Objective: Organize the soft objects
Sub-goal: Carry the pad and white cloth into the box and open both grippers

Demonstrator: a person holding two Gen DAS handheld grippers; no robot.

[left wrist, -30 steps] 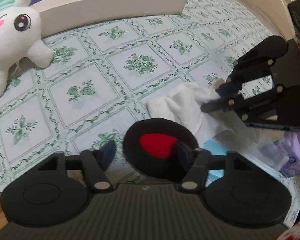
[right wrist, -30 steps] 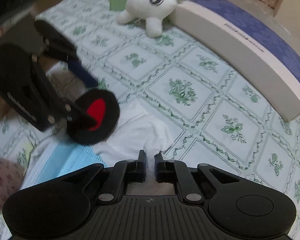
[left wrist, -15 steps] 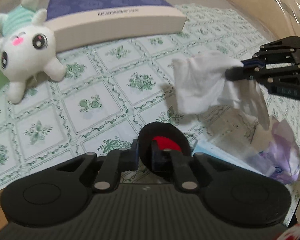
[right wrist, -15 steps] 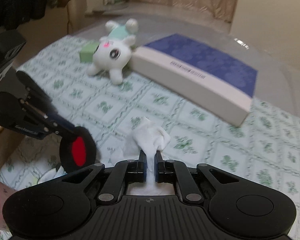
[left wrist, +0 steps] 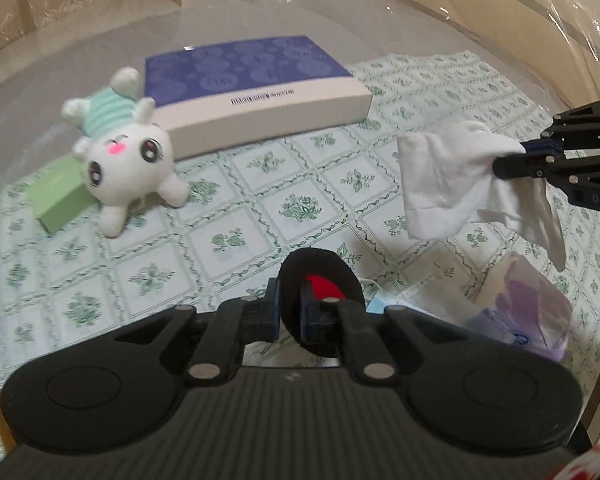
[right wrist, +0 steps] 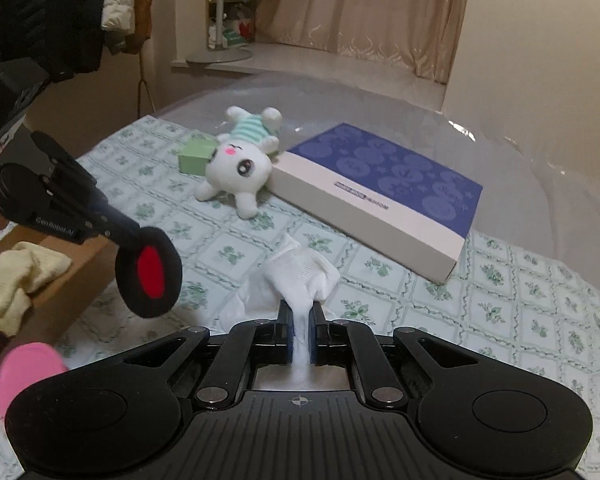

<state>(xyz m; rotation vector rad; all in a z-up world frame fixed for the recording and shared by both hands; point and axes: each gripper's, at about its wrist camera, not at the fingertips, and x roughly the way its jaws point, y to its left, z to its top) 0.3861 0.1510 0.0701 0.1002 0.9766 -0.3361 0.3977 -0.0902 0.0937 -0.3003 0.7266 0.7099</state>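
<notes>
Hanging crumpled white cloth (left wrist: 444,184), claw-pinched (right wrist: 299,334)

Ahead of you lies a flat rectangular box with a blue patterned lid and cream sides (left wrist: 256,92), resting on the green-and-white floral tablecloth (left wrist: 228,216) that covers the worktop. A small pale green box (left wrist: 58,198) sits near its left end. Off the worktop you can see beige curtains (right wrist: 364,12) along the far wall and dark and white jackets (right wrist: 60,8) hanging at the left.
</notes>
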